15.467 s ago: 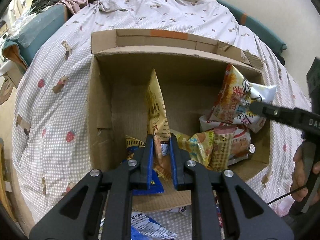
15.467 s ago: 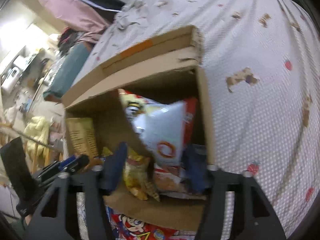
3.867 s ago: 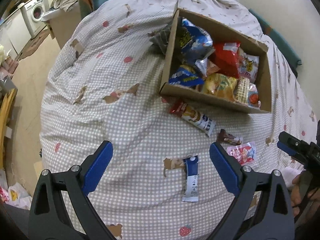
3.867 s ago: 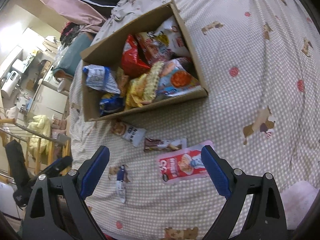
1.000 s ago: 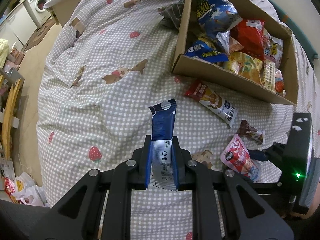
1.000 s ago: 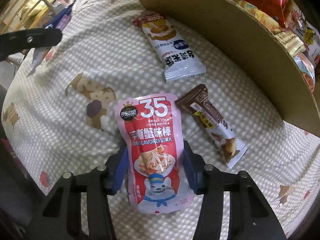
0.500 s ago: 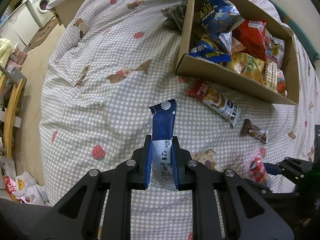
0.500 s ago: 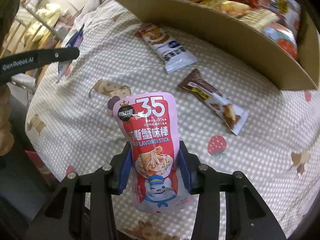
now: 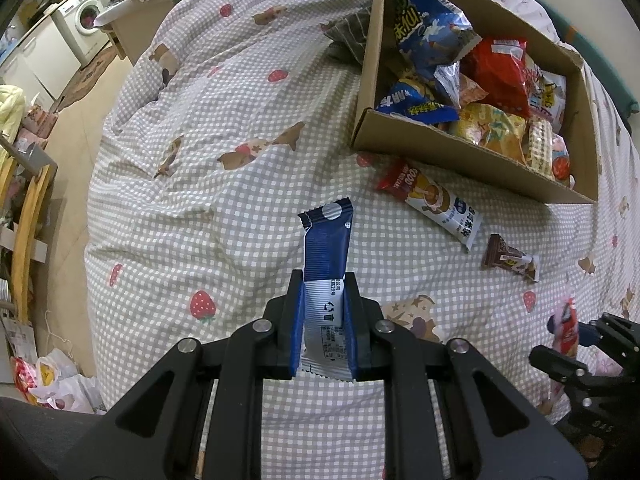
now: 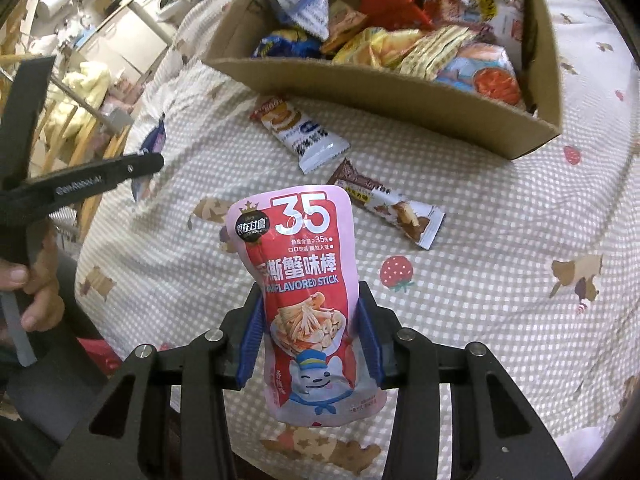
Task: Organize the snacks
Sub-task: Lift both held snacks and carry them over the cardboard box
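My left gripper (image 9: 323, 312) is shut on a blue and white snack bar (image 9: 326, 252) and holds it upright above the checked bedspread. My right gripper (image 10: 310, 328) is shut on a pink and red crab stick pouch (image 10: 300, 264), lifted off the bed; it also shows edge-on in the left wrist view (image 9: 566, 326). The cardboard box (image 9: 460, 160) full of snack bags lies at the upper right, and shows in the right wrist view (image 10: 380, 88) too. A red and white snack bar (image 9: 432, 200) and a brown chocolate bar (image 9: 510, 258) lie on the bed in front of the box.
The bed's left edge drops to the floor, with a wooden rack (image 9: 24, 208) and plastic bags (image 9: 48, 384) below. A washing machine (image 9: 86, 24) stands far left. A grey striped pouch (image 9: 352, 34) lies beside the box's left wall.
Both grippers have risen with their snacks. The crab stick pouch is higher off the bed and the box looks nearer in the right wrist view. The left gripper keeps hold of the blue bar.
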Tool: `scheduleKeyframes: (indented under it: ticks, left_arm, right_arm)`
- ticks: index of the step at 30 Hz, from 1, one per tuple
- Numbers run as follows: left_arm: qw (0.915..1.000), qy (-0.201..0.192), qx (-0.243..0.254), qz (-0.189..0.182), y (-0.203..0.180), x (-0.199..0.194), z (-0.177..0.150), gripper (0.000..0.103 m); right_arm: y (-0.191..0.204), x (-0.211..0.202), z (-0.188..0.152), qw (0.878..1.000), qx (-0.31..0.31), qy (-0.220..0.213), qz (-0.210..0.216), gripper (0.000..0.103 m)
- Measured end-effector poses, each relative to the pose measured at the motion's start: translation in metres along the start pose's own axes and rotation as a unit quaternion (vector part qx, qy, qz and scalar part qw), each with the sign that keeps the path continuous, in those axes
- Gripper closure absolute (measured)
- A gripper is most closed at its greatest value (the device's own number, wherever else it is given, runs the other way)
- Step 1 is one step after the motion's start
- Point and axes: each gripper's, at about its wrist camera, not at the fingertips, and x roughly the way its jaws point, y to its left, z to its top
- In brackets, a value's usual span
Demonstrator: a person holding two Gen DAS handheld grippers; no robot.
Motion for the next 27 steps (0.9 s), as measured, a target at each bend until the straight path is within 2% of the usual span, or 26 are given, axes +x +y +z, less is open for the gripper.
scheduleKeyframes:
  ticks: [7,11,17,23,27]
  left_arm:
    - [0.9999,-0.01,-0.002,-0.003,0.002,-0.007,-0.002,0.089]
    - [0.9995,-0.03,0.002,-0.007,0.0,-0.016,0.0,0.089]
    - [0.998,-0.06,0.019,-0.004,-0.008,-0.027,0.004,0.089]
    - [0.9978,-0.062,0.024,-0.003,-0.012,-0.024,0.006,0.089]
    - [0.9976,-0.059,0.037,-0.001,-0.021,-0.018,0.013,0.089]
  right_arm:
    - [-0.004,-0.037,0.001,0.997,0.029,-0.072,0.02,0.058]
    - [-0.008,-0.056,0.006,0.992,0.045,-0.114,0.036,0.058]
    - [-0.004,-0.06,0.017,0.99,0.053,-0.127,0.038,0.058]
    - [0.002,-0.048,0.033,0.991,0.054,-0.121,0.023,0.058]
    - [-0.009,-0.045,0.047,0.99,0.077,-0.117,0.018,0.058]
